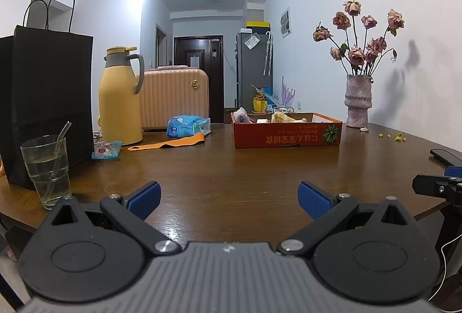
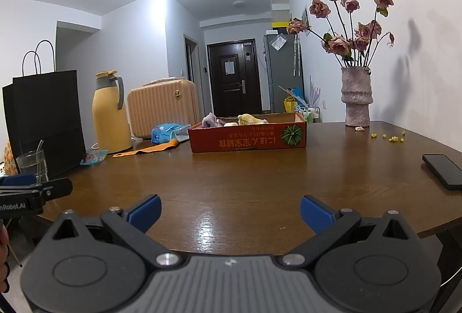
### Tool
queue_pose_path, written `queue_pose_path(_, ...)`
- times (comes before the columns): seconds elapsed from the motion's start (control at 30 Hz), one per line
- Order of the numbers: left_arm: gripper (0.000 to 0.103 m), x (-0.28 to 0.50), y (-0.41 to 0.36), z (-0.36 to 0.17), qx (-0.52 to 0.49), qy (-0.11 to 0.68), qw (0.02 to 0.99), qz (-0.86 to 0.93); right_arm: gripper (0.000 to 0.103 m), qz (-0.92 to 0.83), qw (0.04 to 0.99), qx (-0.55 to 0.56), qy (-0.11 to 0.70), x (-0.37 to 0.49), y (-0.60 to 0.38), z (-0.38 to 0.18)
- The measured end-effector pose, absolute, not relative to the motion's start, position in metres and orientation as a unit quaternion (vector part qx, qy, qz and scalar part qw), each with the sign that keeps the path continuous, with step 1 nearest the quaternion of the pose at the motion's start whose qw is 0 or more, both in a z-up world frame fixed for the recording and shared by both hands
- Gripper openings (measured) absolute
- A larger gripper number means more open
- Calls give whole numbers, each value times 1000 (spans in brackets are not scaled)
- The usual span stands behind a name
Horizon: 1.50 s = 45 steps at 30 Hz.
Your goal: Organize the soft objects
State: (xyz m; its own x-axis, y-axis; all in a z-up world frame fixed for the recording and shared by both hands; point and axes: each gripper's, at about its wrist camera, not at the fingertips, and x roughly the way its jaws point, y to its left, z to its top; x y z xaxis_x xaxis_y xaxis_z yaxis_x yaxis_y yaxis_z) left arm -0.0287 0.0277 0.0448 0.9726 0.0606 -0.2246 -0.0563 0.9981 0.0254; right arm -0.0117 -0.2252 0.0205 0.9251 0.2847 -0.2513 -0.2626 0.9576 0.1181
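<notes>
Left gripper (image 1: 229, 198): black frame, blue ribbed pads, jaws spread wide, nothing between them; held low over the near edge of the round dark-brown wooden table (image 1: 231, 168).

Right gripper (image 2: 230, 211): same build, jaws likewise spread wide and empty, over the same near edge. Its tip shows at the right margin of the left wrist view; the left gripper's tip shows at the left margin of the right wrist view.

Shallow red cardboard box with a green pumpkin printed on its side (image 1: 286, 135): stands on the far half of the table, well apart from both grippers. Contents: purple-grey soft toy (image 1: 242, 115) at the left end, small white soft piece (image 1: 262, 121) in the middle, yellow soft toy (image 1: 281, 117) to its right.

Other items on the table:
- Pink-grey textured vase of dried pink roses (image 1: 358, 102), far right, near the wall.
- Yellow crumbs (image 1: 394, 136), near the vase.
- Black phone (image 2: 443, 171), right edge.
- Yellow thermos jug with grey handle (image 1: 119, 99), far left.
- Black paper bag with cord handles (image 1: 43, 99), left.
- Clear glass with a straw (image 1: 47, 171), in front of the bag.
- Blue tissue packet (image 1: 186, 126) and orange strip (image 1: 170, 143), between jug and box.
</notes>
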Motion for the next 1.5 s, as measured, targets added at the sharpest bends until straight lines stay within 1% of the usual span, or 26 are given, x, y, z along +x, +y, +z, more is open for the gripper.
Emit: queue_pose_path(1.5,103,-29,29,39,8,121,992,24,103,129,982,51,128,-13,-230,18)
